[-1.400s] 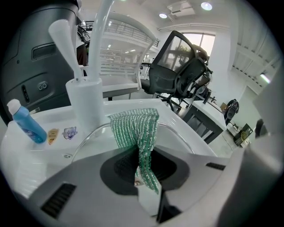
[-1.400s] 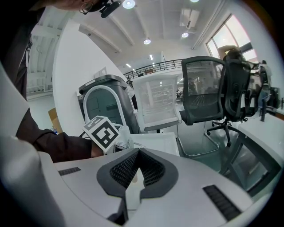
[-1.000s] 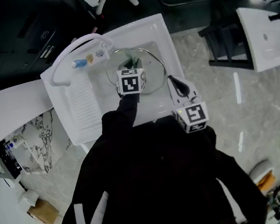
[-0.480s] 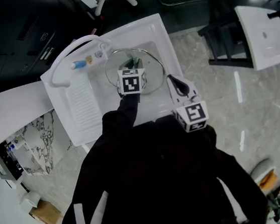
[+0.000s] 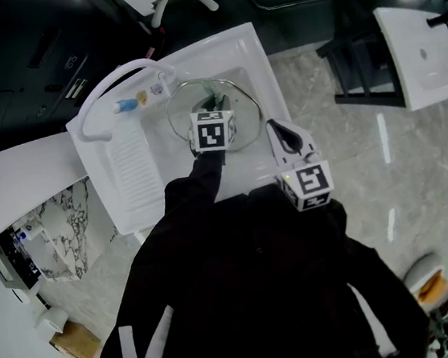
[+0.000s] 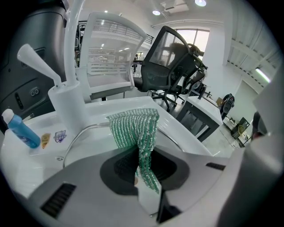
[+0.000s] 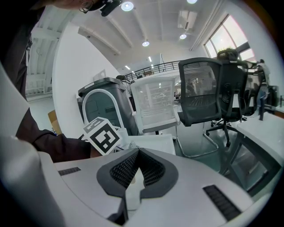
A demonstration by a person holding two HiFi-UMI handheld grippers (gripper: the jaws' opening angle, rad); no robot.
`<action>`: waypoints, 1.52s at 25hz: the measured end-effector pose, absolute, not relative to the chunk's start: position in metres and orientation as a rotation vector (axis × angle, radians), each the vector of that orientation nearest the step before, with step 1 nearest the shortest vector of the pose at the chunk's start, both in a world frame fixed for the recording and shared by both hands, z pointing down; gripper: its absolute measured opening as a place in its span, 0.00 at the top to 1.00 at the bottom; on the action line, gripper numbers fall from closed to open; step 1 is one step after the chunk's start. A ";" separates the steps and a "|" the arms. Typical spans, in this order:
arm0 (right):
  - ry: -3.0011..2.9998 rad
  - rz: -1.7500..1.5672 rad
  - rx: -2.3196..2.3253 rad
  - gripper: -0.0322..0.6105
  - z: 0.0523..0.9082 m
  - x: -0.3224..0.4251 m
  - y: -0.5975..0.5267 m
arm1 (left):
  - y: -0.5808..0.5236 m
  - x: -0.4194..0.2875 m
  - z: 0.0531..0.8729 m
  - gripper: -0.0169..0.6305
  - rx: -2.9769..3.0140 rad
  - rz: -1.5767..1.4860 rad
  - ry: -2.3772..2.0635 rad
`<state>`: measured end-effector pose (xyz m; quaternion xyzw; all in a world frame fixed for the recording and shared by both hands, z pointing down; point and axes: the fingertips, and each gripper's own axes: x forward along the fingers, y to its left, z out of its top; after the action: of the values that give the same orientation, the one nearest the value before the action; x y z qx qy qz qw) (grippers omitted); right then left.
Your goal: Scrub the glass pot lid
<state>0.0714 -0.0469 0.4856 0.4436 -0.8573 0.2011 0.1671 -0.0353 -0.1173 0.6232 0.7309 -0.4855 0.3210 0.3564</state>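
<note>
Left gripper (image 6: 143,179) fingers pinch the cloth (image 6: 135,128) against the lid (image 5: 237,103) for scrubbing; right gripper (image 7: 132,179), clenched empty, hovers beside the lid.

A blue bottle (image 6: 20,130) sits near the faucet (image 6: 66,105) on the white sink (image 5: 250,49).

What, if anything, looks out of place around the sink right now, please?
Only a small thing: the blue bottle seems to lie on its side on the sink ledge beside the faucet. No spill or damage shows; the glass lid sits in the basin.
</note>
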 end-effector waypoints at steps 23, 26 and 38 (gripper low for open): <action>-2.442 0.583 1.304 0.95 0.485 0.091 -0.042 | -0.111 -0.008 0.622 0.88 1.928 0.871 -1.214; -2.439 0.583 1.319 0.95 0.484 0.094 -0.042 | -0.110 -0.005 0.622 0.88 1.933 0.874 -1.210; -2.437 0.588 1.353 0.95 0.480 0.101 -0.039 | -0.106 0.004 0.623 0.88 1.939 0.895 -1.192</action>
<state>0.1010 -0.0393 0.4799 0.4698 -0.8463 0.2043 0.1461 0.0044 -0.1059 0.6229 0.7453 -0.4582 0.3441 0.3410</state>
